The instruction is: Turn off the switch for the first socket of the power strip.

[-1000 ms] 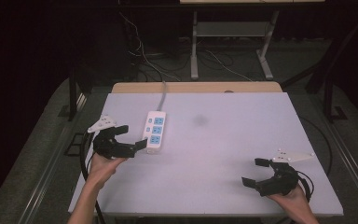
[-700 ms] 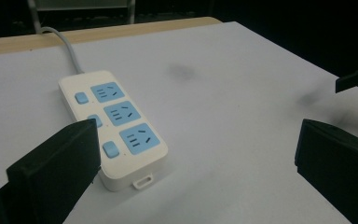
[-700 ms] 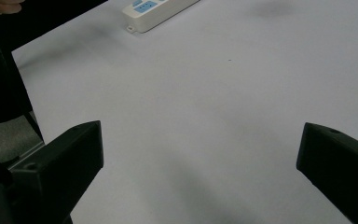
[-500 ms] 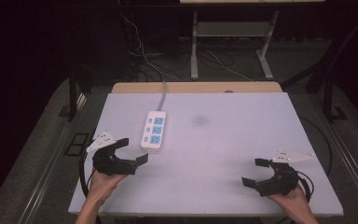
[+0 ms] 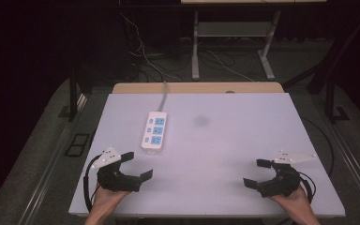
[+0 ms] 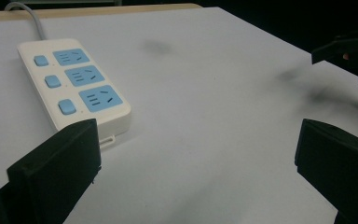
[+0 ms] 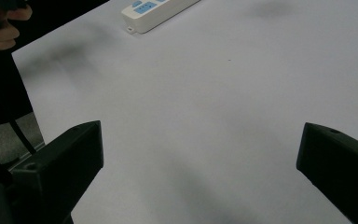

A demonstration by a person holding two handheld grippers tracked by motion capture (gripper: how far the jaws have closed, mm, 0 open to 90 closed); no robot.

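Note:
A white power strip [image 5: 154, 131] with blue sockets lies on the white table [image 5: 225, 140], left of centre, its grey cable running off the far edge. My left gripper [image 5: 137, 165] sits near the front left corner, open and empty, a short way in front of the strip. In the left gripper view the power strip [image 6: 72, 84] lies just beyond the left jaw. My right gripper [image 5: 258, 172] rests open and empty at the front right. From the right gripper view the power strip [image 7: 156, 11] is far off at the top.
A faint dark smudge [image 5: 200, 121] marks the table's middle. A wooden strip [image 5: 197, 87] borders the far edge. Behind stand a metal frame [image 5: 229, 42] and loose cables [image 5: 145, 51] on the floor. The other gripper's jaws [image 6: 349, 51] appear at the right of the left gripper view.
My left gripper has drawn back from beside the power strip toward the table's front left corner, still open. The right gripper has stayed put.

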